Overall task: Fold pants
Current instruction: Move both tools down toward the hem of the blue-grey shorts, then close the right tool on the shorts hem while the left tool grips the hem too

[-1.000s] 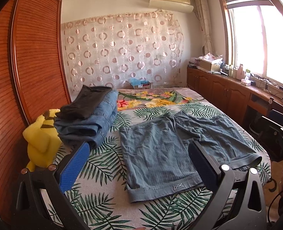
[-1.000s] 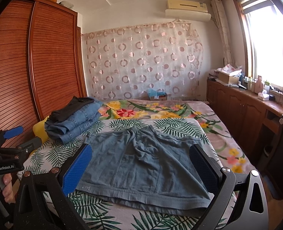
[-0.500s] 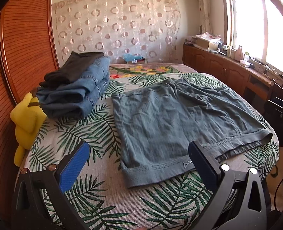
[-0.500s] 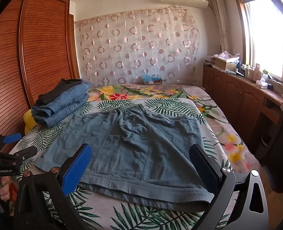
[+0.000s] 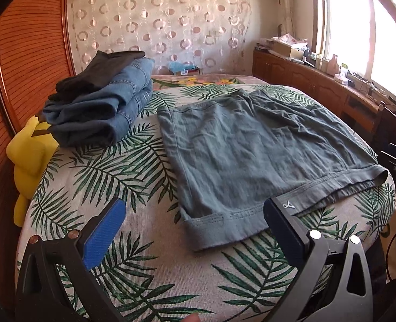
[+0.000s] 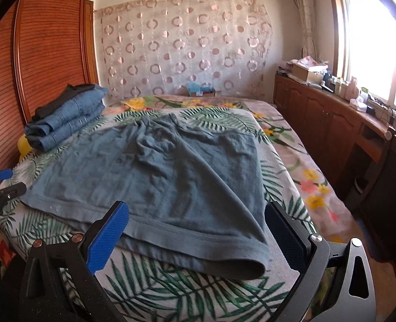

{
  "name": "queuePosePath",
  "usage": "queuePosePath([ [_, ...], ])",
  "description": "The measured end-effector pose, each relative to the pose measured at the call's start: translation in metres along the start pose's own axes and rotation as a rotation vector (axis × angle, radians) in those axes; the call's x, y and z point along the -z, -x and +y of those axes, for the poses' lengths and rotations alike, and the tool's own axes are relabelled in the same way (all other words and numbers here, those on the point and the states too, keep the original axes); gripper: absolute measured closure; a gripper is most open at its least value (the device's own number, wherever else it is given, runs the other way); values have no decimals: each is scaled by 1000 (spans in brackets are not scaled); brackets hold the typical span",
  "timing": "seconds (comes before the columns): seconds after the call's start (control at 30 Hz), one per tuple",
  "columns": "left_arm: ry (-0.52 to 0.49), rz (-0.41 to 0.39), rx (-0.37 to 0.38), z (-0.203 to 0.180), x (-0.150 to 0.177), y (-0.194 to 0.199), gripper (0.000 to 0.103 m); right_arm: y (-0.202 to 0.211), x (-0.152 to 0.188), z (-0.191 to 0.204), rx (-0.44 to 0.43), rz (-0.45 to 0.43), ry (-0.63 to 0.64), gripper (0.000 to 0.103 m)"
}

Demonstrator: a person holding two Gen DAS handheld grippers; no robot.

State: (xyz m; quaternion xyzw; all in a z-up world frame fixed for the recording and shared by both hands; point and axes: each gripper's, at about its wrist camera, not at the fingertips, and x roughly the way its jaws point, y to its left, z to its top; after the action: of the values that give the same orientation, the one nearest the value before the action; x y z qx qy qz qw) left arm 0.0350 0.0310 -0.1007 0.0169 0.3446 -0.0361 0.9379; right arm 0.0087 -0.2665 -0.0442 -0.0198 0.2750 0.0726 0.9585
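Denim shorts (image 5: 254,155): grey-blue, spread flat on the bed (image 5: 149,268), hems toward the cameras.
Folded stack (image 5: 101,107): jeans left of the shorts.
Left gripper (image 5: 195,230): jaws wide apart, empty, above the shorts' left hem.
Right gripper (image 6: 196,232): jaws wide apart, empty, over the right hem.

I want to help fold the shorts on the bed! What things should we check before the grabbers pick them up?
1. Left gripper open: ok, fingers wide apart.
2. Right gripper open: ok, holding nothing.
3. Grey-blue shorts spread flat on the bed: mostly ok, some wrinkles near the middle.
4. Hem within reach of the right gripper: ok, it lies between the fingers.
5. Nothing lying on the shorts: ok, the folded jeans stack sits apart.
6. Shorts fully on the bed: cannot tell, one corner sits near the edge.
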Motion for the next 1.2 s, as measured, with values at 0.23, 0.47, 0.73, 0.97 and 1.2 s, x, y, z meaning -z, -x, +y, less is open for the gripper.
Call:
queuePosePath([
  [0.23, 8, 40, 9, 11, 7, -9, 0, 20, 3, -11, 25, 52, -16, 4],
  [0.47, 19, 54, 10, 17, 8, -13, 6, 34, 8, -19, 19, 81, -23, 18],
  [0.73, 6, 98, -7, 17, 13, -22, 6, 49, 13, -33, -11, 111, -56, 38],
  [0.97, 33, 106, 17, 22, 16, -25, 6, 57, 16, -38, -19, 107, -60, 64],
  [1.2, 33, 111, 18, 21, 14, -26, 6, 59, 18, -35, -38, 105, -17, 96],
])
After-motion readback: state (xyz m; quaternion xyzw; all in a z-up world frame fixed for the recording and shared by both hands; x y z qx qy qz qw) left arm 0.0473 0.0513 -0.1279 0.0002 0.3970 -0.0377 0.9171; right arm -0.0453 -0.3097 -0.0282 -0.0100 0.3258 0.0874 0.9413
